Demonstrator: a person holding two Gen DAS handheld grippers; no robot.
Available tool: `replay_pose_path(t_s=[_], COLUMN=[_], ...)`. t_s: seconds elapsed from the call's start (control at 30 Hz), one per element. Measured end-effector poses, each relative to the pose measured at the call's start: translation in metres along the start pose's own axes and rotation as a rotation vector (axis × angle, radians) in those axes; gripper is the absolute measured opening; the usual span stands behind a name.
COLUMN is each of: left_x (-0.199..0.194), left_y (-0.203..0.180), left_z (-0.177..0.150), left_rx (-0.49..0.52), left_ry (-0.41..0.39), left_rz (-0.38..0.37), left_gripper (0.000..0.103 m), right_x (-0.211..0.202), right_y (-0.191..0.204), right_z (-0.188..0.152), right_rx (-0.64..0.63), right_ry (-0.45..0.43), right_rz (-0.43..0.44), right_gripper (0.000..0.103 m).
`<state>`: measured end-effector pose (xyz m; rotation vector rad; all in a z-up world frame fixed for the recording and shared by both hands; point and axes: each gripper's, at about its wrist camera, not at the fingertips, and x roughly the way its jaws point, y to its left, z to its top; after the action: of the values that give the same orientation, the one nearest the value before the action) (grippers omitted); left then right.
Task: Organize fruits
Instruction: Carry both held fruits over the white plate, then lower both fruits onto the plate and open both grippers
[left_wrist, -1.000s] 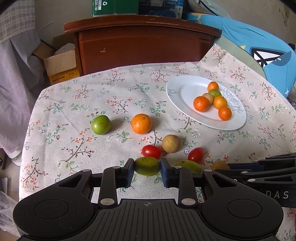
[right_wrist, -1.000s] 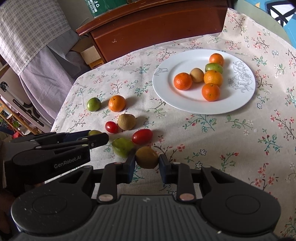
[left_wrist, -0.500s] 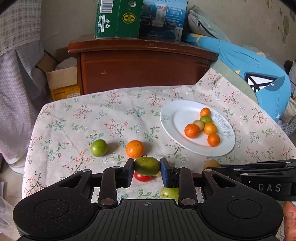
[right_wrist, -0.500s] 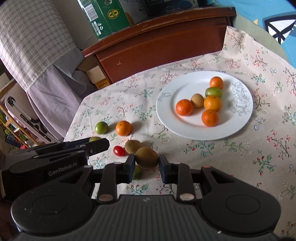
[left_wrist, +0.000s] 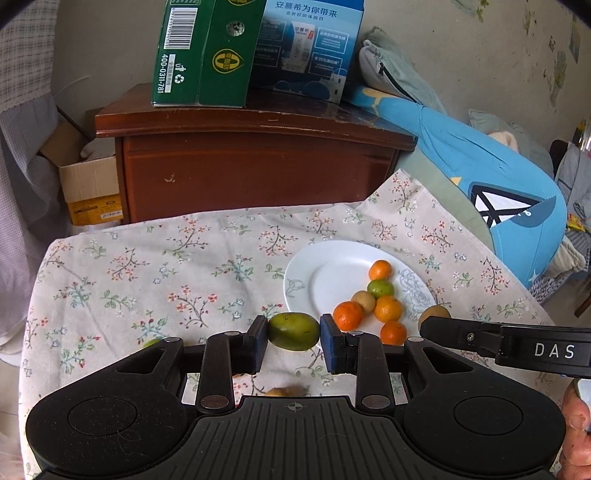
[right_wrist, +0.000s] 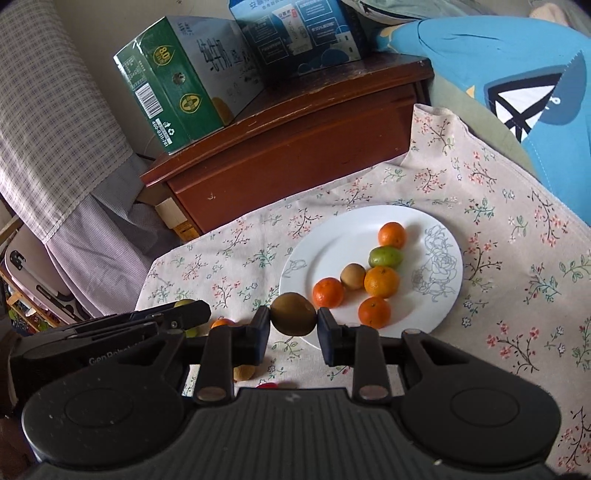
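Green fruit (left_wrist: 293, 331) sits pinched in our left claw (left_wrist: 293, 338), brown fruit (right_wrist: 293, 314) in our right claw (right_wrist: 293, 325), both lower centre, lifted off the bench for the white plate (right_wrist: 332, 240) holding 6 fruits.

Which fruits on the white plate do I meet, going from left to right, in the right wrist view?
Leftmost orange fruit → brown fruit → green fruit. The other three orange fruits overlap these in left-right position, so I leave them out.
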<state>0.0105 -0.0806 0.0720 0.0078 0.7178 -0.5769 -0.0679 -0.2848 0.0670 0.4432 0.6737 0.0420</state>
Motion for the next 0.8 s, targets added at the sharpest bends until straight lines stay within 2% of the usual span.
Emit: replay_pose_path(t_s=[0.23, 0.5, 0.63, 0.8], left_x=[0.028, 0.059, 0.076, 0.096], left_y=[-0.008, -0.015, -0.015, -0.017], left_z=[0.013, 0.025, 0.030, 0.032], left_rx=[0.038, 0.064, 0.053, 0.057], left_ry=[0.024, 0.049, 0.069, 0.089], left_rz=[-0.016, -0.034, -0.042, -0.045], left_gripper=[0.028, 0.028, 0.028, 0.028], right_x=[0.006, 0.025, 0.038, 0.052], right_y=[-0.016, -0.047, -0.061, -0.068], right_z=[0.016, 0.032, 0.034, 0.034], right_rx=[0.014, 0.108, 0.174, 0.180], right_ry=[-0.004, 0.022, 0.054, 0.072], right_rz=[-0.045, -0.107, -0.121, -0.150], right_gripper=[0.028, 0.028, 0.028, 0.028])
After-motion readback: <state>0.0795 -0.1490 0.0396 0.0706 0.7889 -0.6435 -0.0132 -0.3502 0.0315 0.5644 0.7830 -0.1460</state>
